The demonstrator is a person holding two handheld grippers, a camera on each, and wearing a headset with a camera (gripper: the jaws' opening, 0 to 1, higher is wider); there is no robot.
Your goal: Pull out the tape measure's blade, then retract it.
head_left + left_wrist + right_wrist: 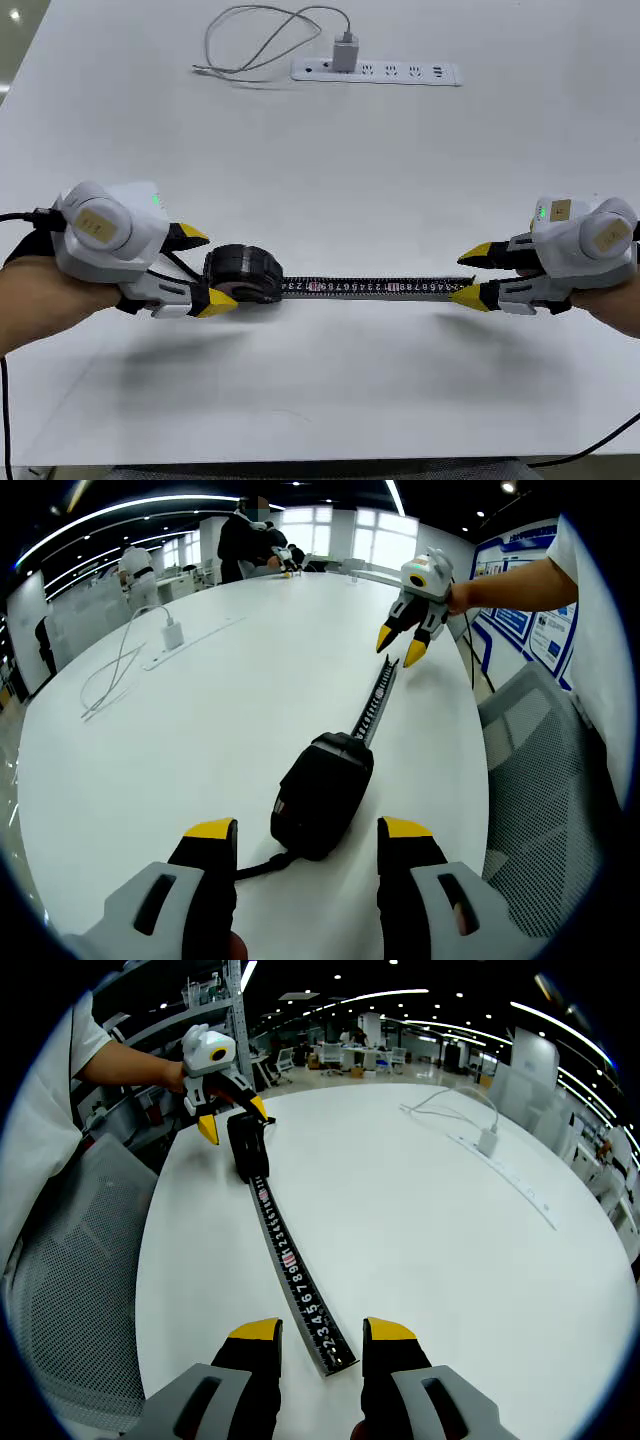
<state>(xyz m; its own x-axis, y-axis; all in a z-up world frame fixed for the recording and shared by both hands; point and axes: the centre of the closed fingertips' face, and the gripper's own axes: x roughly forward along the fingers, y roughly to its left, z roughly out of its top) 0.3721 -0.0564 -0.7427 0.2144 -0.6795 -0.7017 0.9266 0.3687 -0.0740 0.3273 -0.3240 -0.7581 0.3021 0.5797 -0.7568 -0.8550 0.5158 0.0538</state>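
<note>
My left fingers (211, 832) stand spread apart, clamped on nothing. The black tape measure (322, 792) lies on the worktop (330, 170) just ahead of their yellow tips, in line with the gap between them. A thin black loop (255, 865) runs from its near end toward one finger; I cannot tell whether they touch.

My right fingers (256, 1331) are released as well. The free end of the blade (295, 1280) lies flat between their tips, and neither tip presses on it. The blade is drawn out of the tape measure and stretches straight across the worktop from one pair of fingers to the other, printed numbers facing up.

In the head view the left gripper (208, 269) points right and the right gripper (470, 275) points left, so the two face each other along the blade. Each is held low over the worktop, turned so that one finger sits farther from me and the other nearer. My left forearm (40, 300) comes in from the left edge and my right forearm (615, 305) from the right edge, both roughly level and well apart.

At the far side of the worktop lies a white power strip (400, 72) with a white charger (345, 50) plugged into it. A white cable (208, 42) loops away from the charger to the left.
</note>
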